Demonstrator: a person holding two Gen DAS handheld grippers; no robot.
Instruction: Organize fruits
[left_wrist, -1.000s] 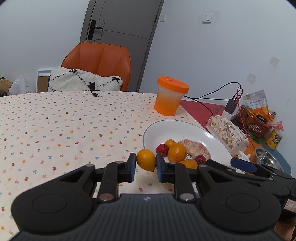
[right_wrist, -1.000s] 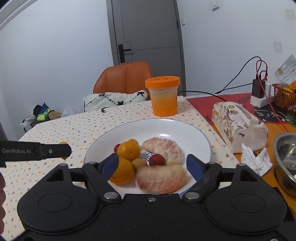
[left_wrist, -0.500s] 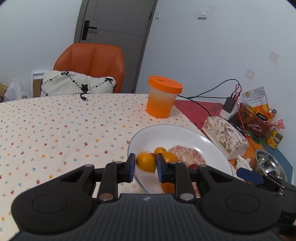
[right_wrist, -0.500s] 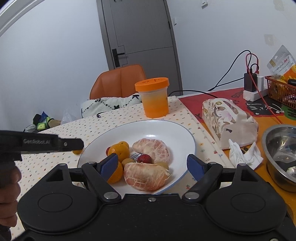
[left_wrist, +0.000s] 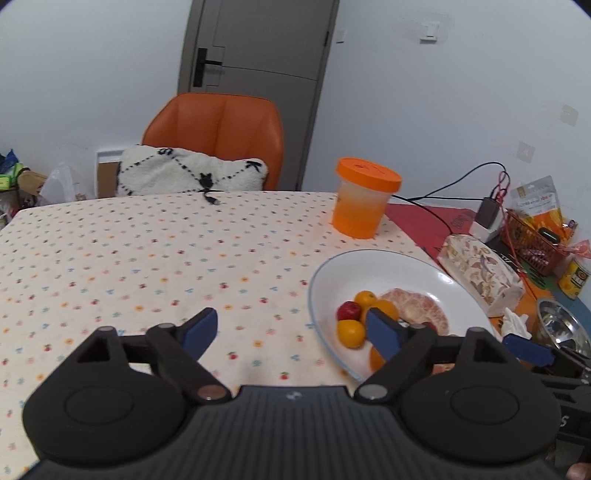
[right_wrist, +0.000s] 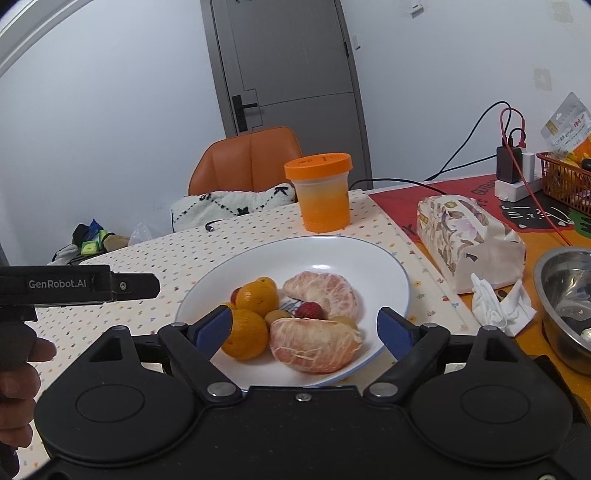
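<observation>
While the left gripper (left_wrist: 291, 328) is seen spread wide and empty in the left wrist view, its right finger (left_wrist: 382, 330) hangs over the near-left rim of the white plate (left_wrist: 399, 264); a small orange (left_wrist: 350, 333) lies just inside that rim. A clumsy pull-back could clip the rim or nudge the orange out.

From the right wrist view, the right gripper (right_wrist: 306, 330) is also wide and empty, low at the plate's near edge, beside the peeled pomelo pieces (right_wrist: 314, 349). A forward drift could squash them or tip the plate (right_wrist: 391, 269).
</observation>
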